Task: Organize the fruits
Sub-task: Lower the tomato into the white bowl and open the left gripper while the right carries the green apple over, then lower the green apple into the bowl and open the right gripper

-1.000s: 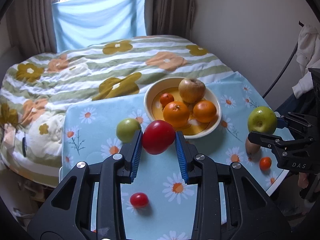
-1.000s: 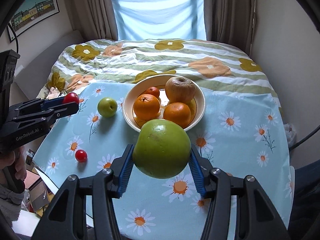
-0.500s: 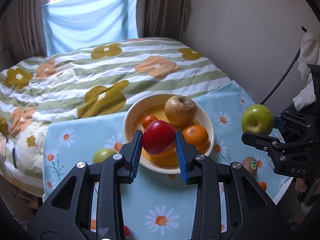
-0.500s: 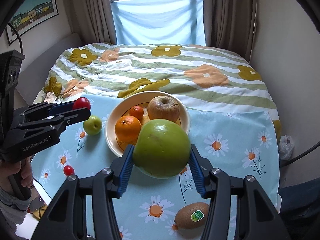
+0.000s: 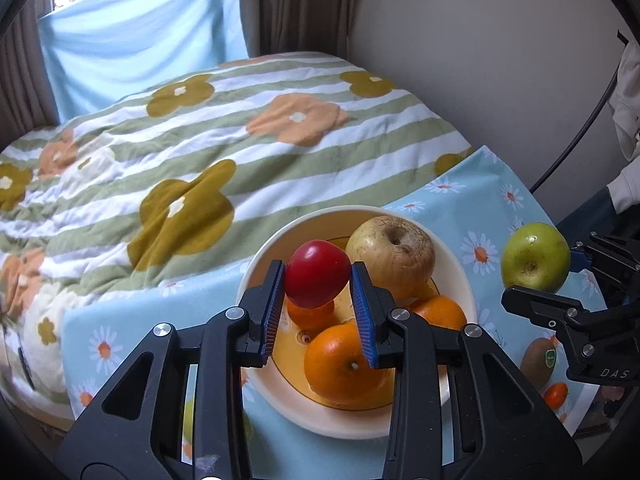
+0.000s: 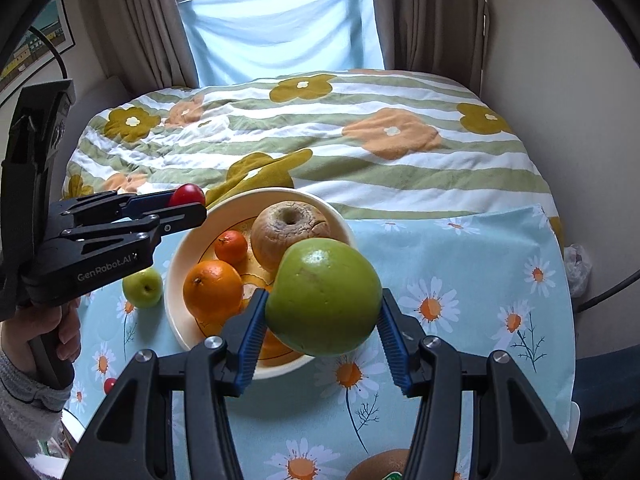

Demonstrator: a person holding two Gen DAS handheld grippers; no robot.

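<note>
Our left gripper (image 5: 318,312) has its blue ribbed pads pressed on either side of a small glossy red tomato-like fruit (image 5: 316,274), pinching it at its widest part so that it cannot roll out, and we hold it raised over the near-left part of the wide cream ceramic bowl with a yellow inside (image 5: 256,280), which we judge to be the place where the fruit is being gathered. Our right gripper (image 6: 322,336) is clamped across the middle of a large round green apple (image 6: 324,296), its jaws spread wide to take that girth, and it hangs at the bowl's right edge, apart from the left one, likely so that the two loads do not meet. Inside the bowl lie a wrinkled brownish-yellow apple (image 5: 390,254) at the back, a big orange (image 5: 344,364) at the front, another orange (image 5: 438,312) to the right and a small tangerine (image 6: 231,246), leaving little bare floor, so each piece will probably rest against its neighbours. Outside it, on the light blue daisy-print tablecloth (image 6: 480,280), wait a small green apple (image 6: 143,287), a brown kiwi with a sticker (image 5: 538,362) and a tiny red cherry tomato (image 6: 109,385).
</note>
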